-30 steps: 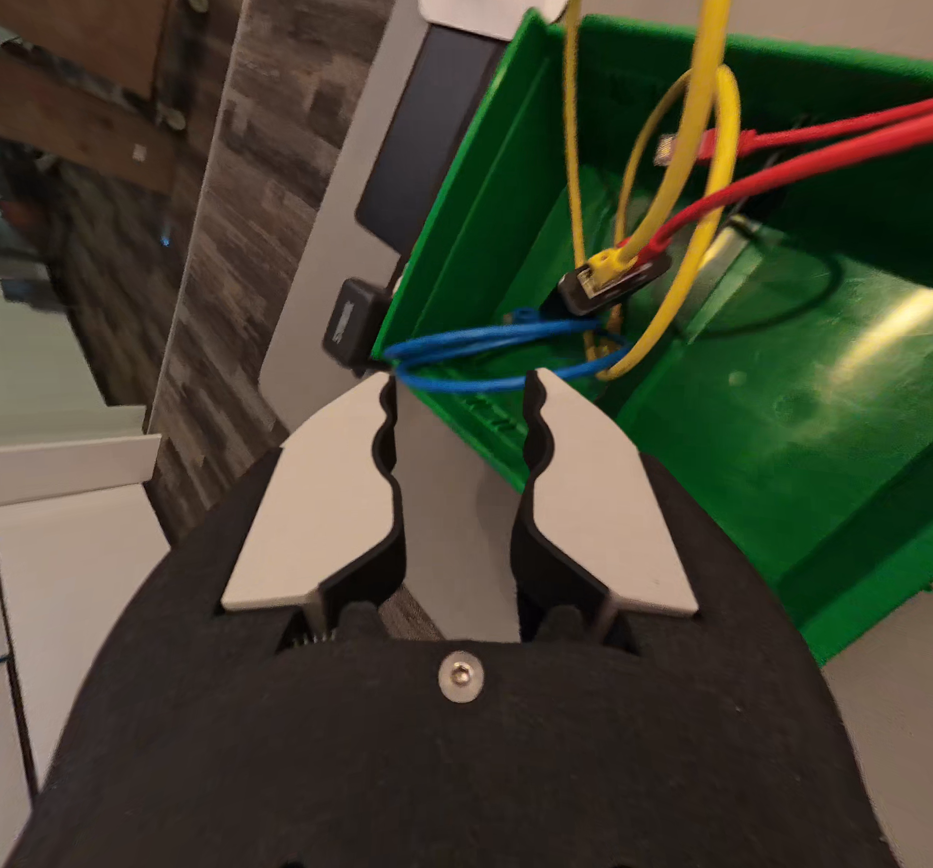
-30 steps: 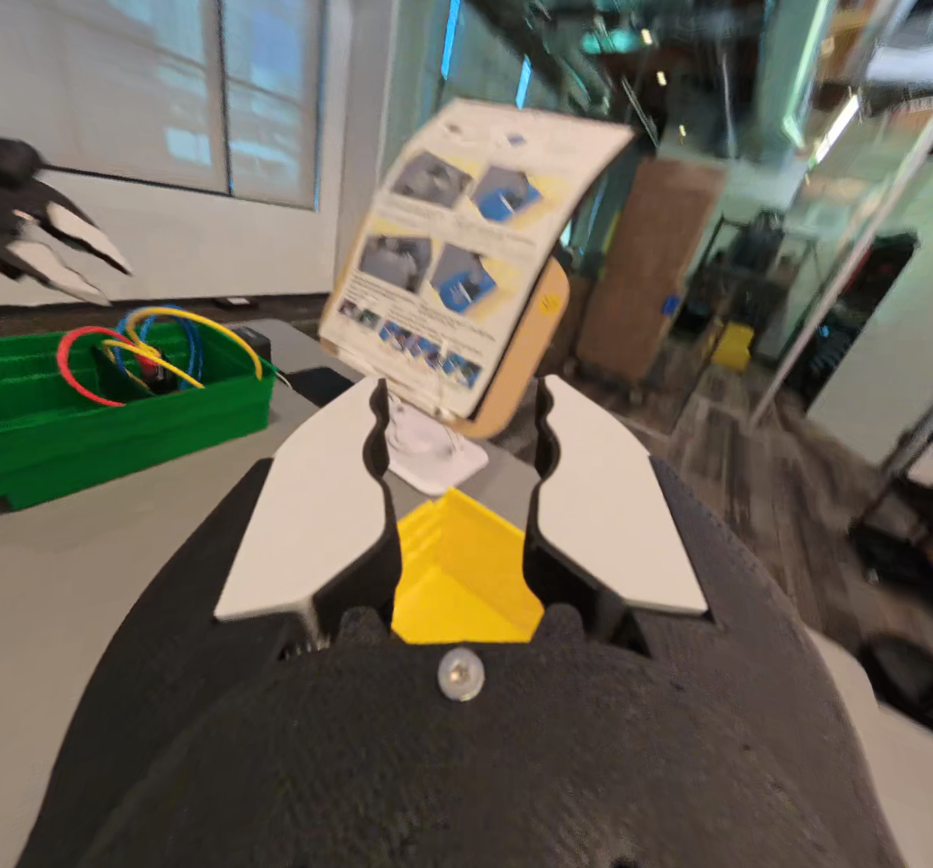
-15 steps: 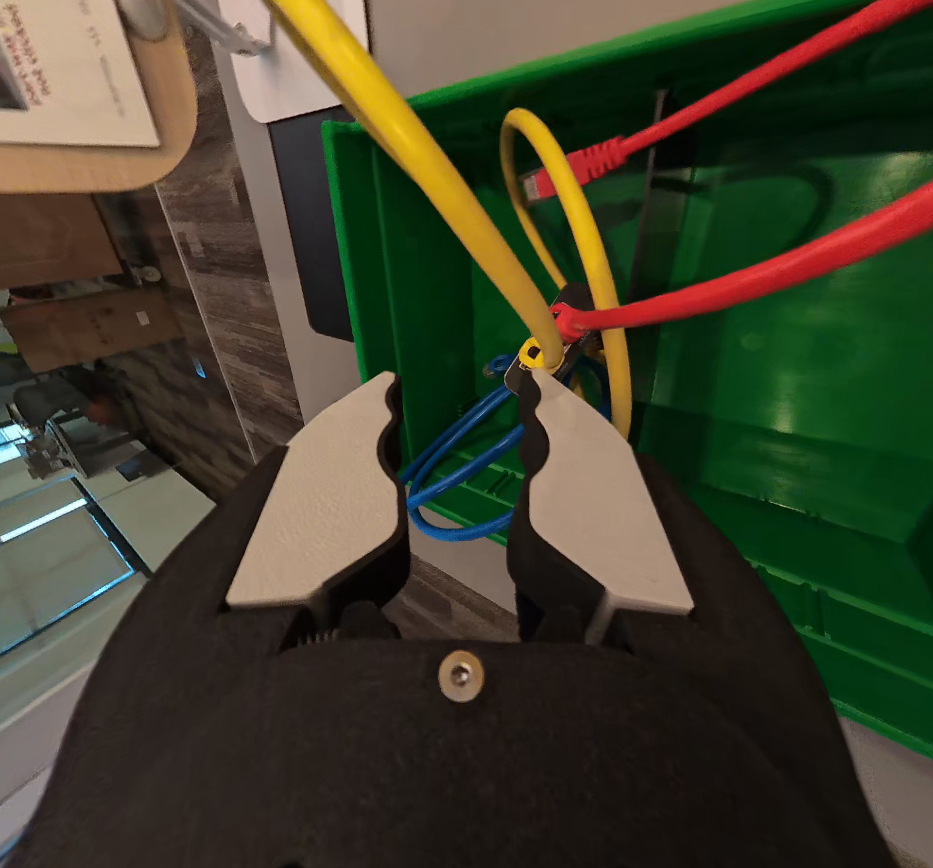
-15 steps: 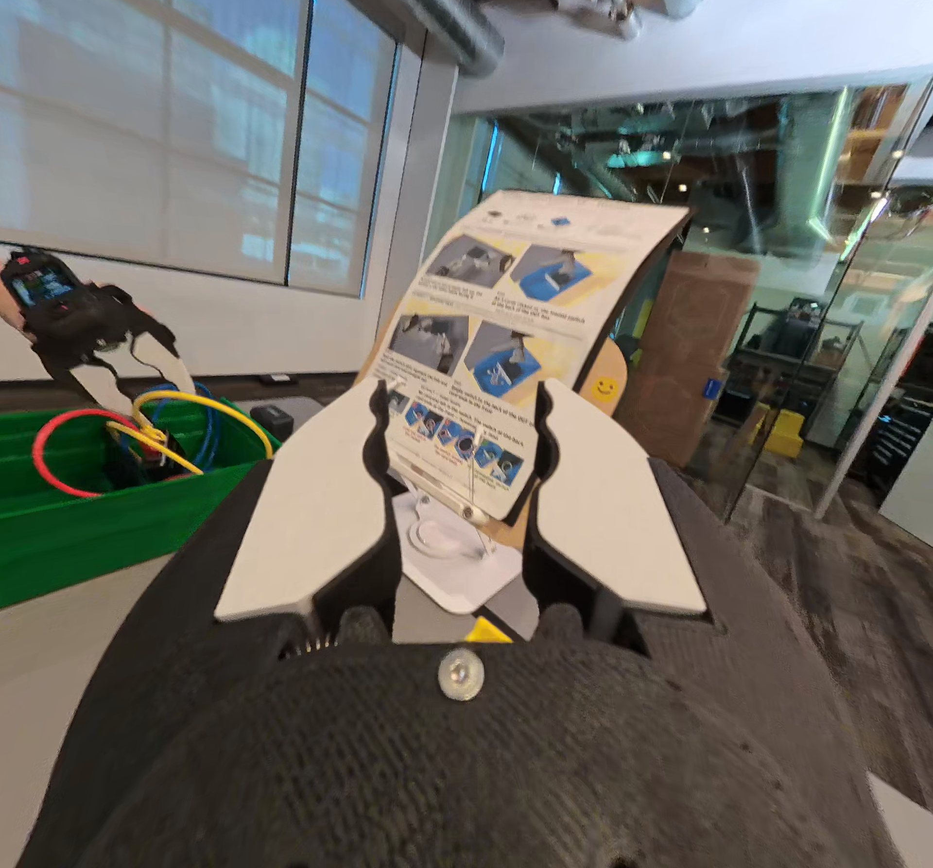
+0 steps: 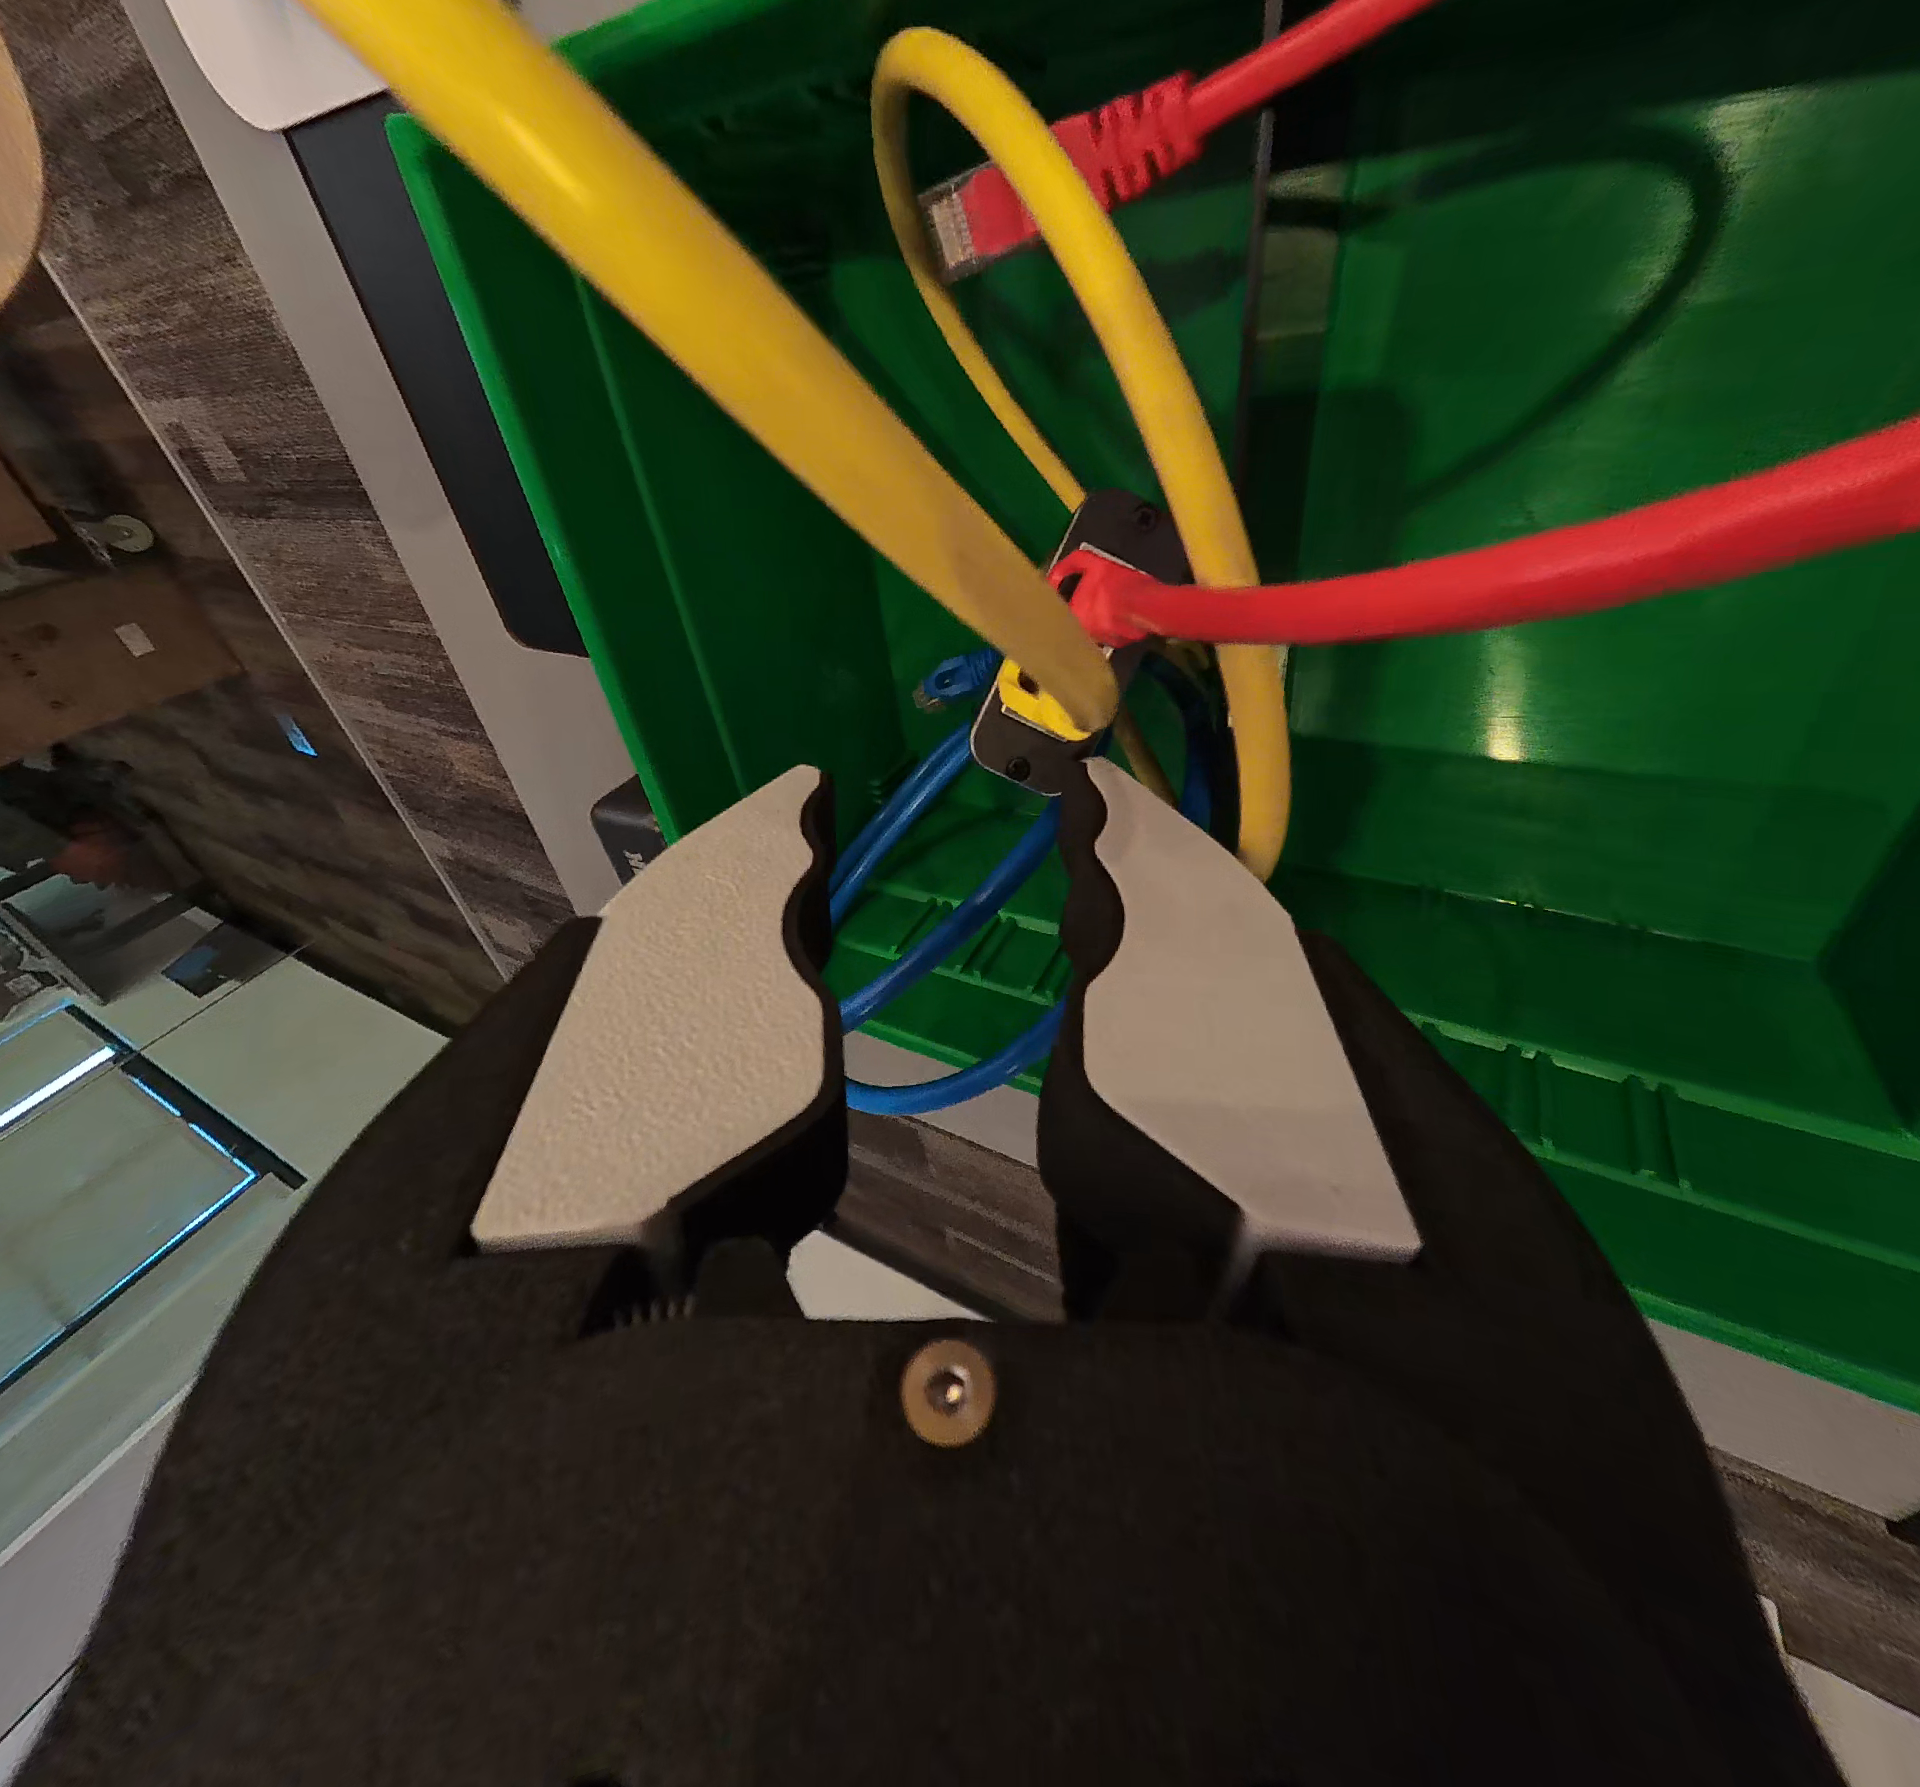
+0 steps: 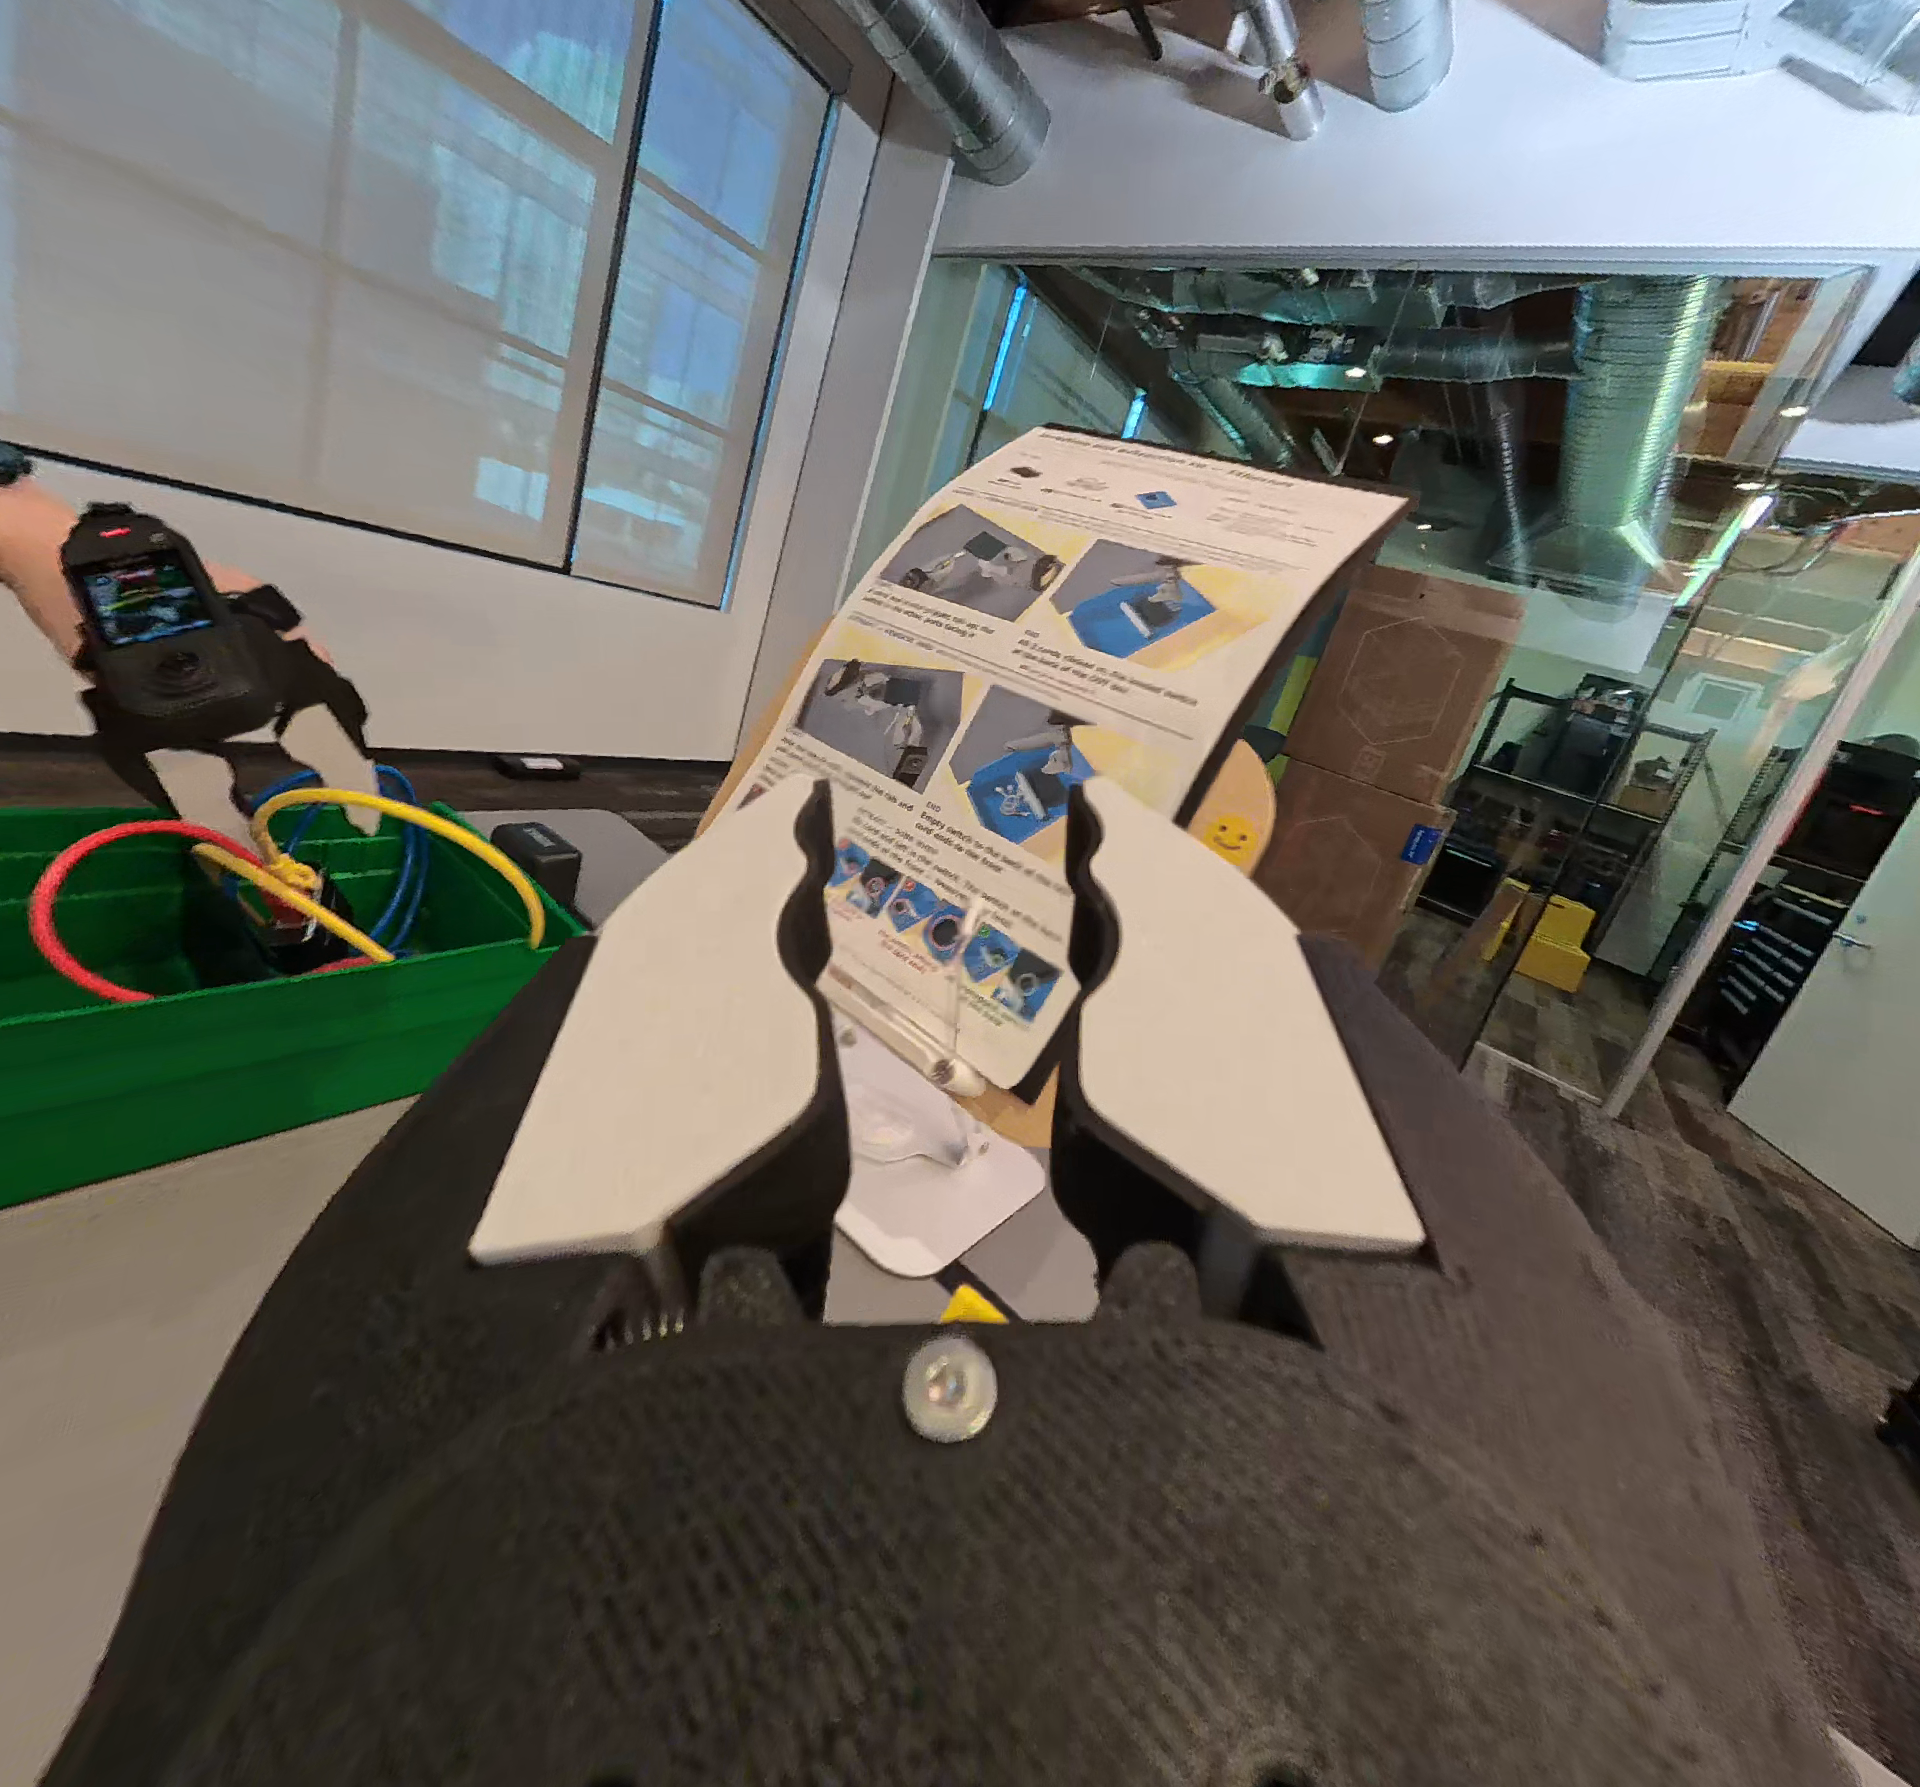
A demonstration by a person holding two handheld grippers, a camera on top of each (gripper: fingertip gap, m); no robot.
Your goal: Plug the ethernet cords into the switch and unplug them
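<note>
A small black switch [image 5: 1127,532] lies in a green bin [image 5: 1558,802]. A yellow cord [image 5: 675,283] and a red cord [image 5: 1507,584] are plugged into it. The red cord's other plug [image 5: 966,220] hangs loose. A blue cord [image 5: 935,916] is coiled below the switch. My left gripper [image 5: 951,781] is open and empty, its fingertips just short of the switch's yellow-plug end. In the right wrist view it [image 6: 270,802] hovers over the bin [image 6: 260,1041] and switch [image 6: 307,927]. My right gripper [image 6: 945,802] is open and empty, away from the bin, over the table.
An instruction sheet on a wooden stand [image 6: 1091,698] is right in front of the right gripper. A small black device [image 6: 535,849] lies beside the bin on the grey table [image 6: 156,1322]. The table edge and carpet floor [image 6: 1714,1270] are to the right.
My left gripper has moved in and down toward the switch, still open. My right gripper has tilted upward, staying open and away from the bin.
</note>
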